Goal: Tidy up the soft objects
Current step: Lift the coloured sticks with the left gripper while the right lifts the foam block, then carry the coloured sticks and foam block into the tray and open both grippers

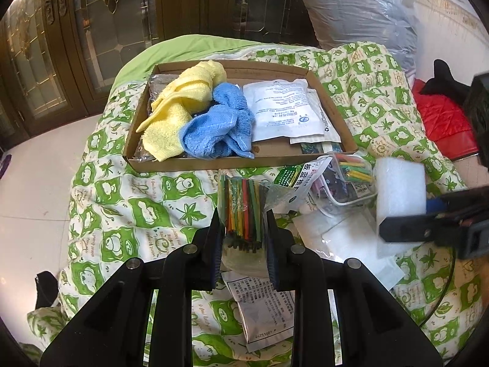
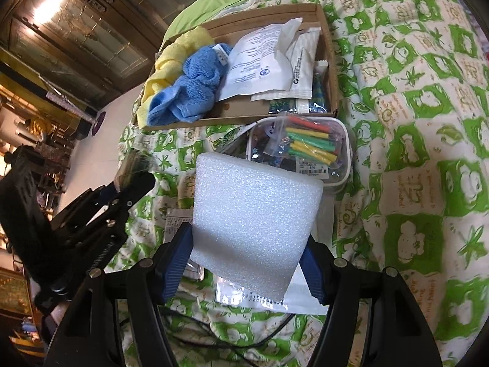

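My left gripper (image 1: pixel 243 229) is shut on a clear bag of coloured sticks (image 1: pixel 241 208), held above the bed. My right gripper (image 2: pixel 249 263) is shut on a white foam block (image 2: pixel 253 223); the block also shows in the left wrist view (image 1: pixel 400 189). A shallow cardboard box (image 1: pixel 195 163) lies ahead on the bed and holds a yellow towel (image 1: pixel 180 104), a blue towel (image 1: pixel 220 125) and white flat packets (image 1: pixel 284 107). The same box (image 2: pixel 331 70), blue towel (image 2: pixel 192 91) and packets (image 2: pixel 262 58) show in the right wrist view.
A clear pouch with coloured sticks (image 2: pixel 308 146) lies just in front of the box. White packets (image 1: pixel 262 309) and plastic sheets (image 1: pixel 351 241) lie on the green patterned quilt (image 1: pixel 122 202). A bagged pillow (image 1: pixel 360 12) and red cloth (image 1: pixel 440 116) sit at the right. A wooden cabinet (image 1: pixel 61 46) stands behind.
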`<state>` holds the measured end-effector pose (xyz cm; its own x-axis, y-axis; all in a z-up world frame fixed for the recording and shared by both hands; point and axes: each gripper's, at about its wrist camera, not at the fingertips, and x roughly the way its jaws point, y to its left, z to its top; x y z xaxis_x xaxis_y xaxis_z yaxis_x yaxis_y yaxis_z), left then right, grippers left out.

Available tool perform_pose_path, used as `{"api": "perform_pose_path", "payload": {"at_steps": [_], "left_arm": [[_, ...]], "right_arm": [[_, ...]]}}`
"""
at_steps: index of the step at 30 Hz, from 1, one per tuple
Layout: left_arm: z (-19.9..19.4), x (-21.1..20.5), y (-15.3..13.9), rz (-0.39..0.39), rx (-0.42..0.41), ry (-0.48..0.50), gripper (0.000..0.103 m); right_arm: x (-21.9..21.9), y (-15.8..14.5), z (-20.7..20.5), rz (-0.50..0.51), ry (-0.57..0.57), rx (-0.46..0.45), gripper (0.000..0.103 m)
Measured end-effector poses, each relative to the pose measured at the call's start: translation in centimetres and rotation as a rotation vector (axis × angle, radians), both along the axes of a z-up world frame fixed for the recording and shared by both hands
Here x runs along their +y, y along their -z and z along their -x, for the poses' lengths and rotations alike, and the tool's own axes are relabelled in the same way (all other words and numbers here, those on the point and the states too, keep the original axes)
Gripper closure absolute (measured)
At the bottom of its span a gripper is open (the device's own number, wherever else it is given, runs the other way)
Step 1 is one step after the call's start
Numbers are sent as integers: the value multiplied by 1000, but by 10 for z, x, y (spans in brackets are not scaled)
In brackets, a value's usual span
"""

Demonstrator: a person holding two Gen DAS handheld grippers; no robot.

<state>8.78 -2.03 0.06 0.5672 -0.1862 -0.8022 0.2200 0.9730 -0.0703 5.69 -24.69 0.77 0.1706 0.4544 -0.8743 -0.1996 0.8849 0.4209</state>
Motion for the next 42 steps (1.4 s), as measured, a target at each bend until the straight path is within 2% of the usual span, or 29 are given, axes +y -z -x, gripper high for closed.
{"api": "perform_pose_path", "payload": {"at_steps": [10,18,29,35,42], "left_arm": [[3,0,-3,-6,-17,-10,80],[0,-2,-5,23,-5,-5,80],[-5,-8,-2,1,2,-9,80],[-19,-12,-14,13,-6,-6,80],[-55,-24,-29,75,-11,30,80]], "right_arm": [[-15,4,-21,92,-59,71,36],[-33,-10,-40,147,-57,32,36],[-26,-5,-55,107,-94,23,36],[-14,-3,-67,96,-113,29,36],[-20,-20,-92,120,-81,0,36]]}}
